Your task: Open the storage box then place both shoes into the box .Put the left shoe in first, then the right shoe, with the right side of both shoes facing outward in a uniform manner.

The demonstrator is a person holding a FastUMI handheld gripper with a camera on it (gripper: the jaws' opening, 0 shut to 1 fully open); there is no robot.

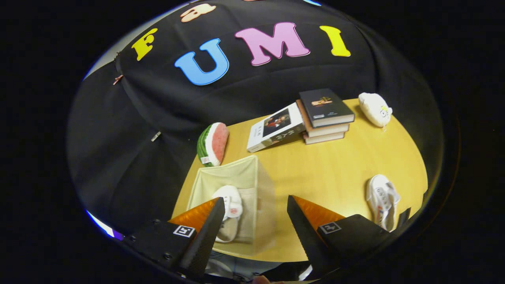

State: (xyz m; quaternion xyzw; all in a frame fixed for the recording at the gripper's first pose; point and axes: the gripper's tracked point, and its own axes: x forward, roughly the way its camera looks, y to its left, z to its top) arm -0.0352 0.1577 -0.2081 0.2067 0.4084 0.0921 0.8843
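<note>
A handheld gripper (pixel 252 221) hovers above a wooden table (pixel 323 173), its two fingers spread wide and holding nothing. Just ahead of the left finger, at about ten o'clock from the gripper, an open fabric storage box (pixel 240 173) already holds one white shoe (pixel 230 207), lying on its side against the near wall. The second white shoe (pixel 382 199) lies on the bare tabletop at about three o'clock, beyond the right finger and well apart from the box. Farther back, at twelve to one o'clock, a stack of books (pixel 325 116) sits with a leaning book (pixel 276 128) propped against it; a watermelon-slice plush (pixel 213 144) stands behind the box at eleven o'clock and a white plush toy (pixel 375 108) rests at two o'clock. With one shoe boxed, the one on the table appears to be next. It looks light, a canvas upper that would give under pressure over a firmer rubber sole, so a pinch across the heel collar or the sole's edge seems the surest hold. The box's thin cloth walls would likely buckle if bumped.
</note>
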